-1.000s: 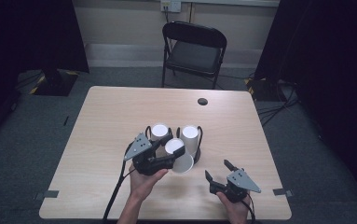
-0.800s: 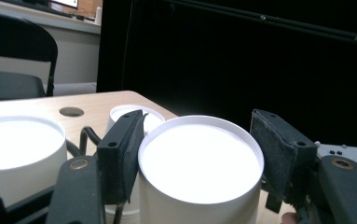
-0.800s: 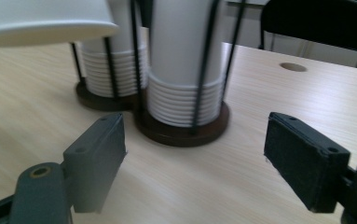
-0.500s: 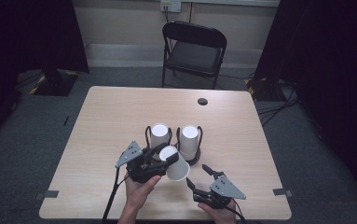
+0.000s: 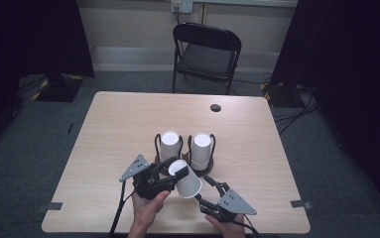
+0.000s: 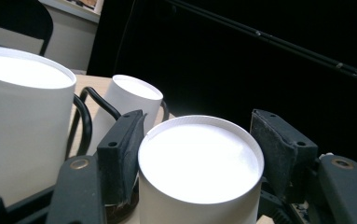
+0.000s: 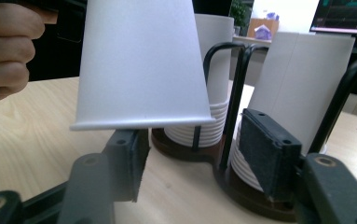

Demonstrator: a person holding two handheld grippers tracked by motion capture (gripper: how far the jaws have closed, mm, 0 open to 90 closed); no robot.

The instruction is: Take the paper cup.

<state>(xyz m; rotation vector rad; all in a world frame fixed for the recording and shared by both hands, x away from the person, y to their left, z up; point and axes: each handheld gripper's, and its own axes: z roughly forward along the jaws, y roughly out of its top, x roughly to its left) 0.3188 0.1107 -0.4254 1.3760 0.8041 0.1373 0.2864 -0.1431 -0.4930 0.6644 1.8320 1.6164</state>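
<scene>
A lab or recording studio: black curtains [image 5: 346,74] hang beyond and to both sides of the grippers, grey carpet [image 5: 38,134] surrounds the bare wooden table [image 5: 123,119], and a folding chair [image 5: 206,55] stands past its far edge with cables [image 5: 296,111] nearby.

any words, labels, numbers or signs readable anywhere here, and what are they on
None can be read.
The white paper cup held in the left gripper: plain, no print.
The two cup stacks in the black wire holder: plain white.
The screen far behind in the right gripper view: coloured marks, too small and blurred to read.
The wall socket in the high view: no legible marking.
</scene>
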